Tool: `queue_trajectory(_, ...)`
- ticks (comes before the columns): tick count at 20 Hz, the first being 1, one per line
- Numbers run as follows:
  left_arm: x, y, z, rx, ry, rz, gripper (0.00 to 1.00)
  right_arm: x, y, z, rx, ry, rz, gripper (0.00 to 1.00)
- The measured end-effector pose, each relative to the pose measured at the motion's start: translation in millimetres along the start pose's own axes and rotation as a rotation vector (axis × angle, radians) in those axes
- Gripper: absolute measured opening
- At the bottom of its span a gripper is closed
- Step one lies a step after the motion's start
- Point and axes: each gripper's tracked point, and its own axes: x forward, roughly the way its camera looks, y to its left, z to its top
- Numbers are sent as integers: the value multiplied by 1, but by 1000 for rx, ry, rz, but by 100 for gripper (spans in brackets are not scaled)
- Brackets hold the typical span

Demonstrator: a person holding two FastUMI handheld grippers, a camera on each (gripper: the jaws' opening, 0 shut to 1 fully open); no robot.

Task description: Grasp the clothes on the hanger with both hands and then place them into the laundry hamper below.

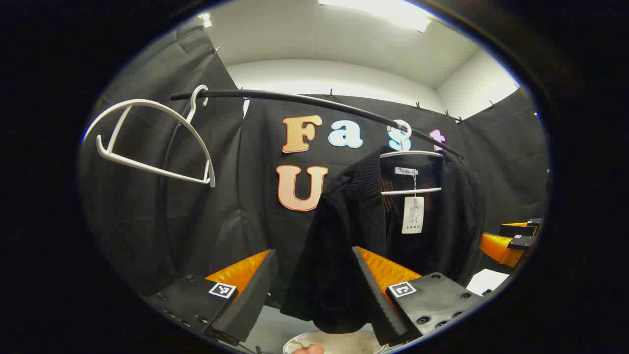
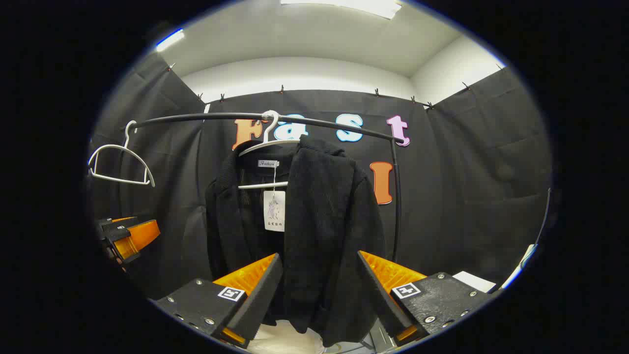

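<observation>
A black jacket with a white tag hangs on a white hanger from a black rail. My left gripper is open, its fingers apart in front of the jacket's left front panel, short of the cloth. My right gripper is open too, facing the jacket's right front panel. The right gripper shows at the right edge of the left gripper view, and the left gripper at the left edge of the right gripper view. The pale hamper rim lies below the jacket.
An empty white hanger hangs at the rail's left end. The rail's upright post stands just right of the jacket. A white sheet lies low at the right. Black cloth walls close in behind.
</observation>
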Motion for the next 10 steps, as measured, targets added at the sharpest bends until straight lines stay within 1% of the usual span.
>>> queue_trajectory(1,2,0,0,4,-2,-1,100,1,1,0,2,1,-1,93)
queue_trajectory(2,3,0,1,11,-6,-2,96,1,1,0,3,0,-3,93)
queue_trajectory(7,1,-1,6,26,-26,-10,96,2,2,1,-1,-6,-9,93)
queue_trajectory(8,1,0,6,26,-26,-10,93,1,3,3,1,-8,-8,99)
queue_trajectory(10,-2,0,7,29,-27,-9,93,2,4,2,6,-8,-7,99)
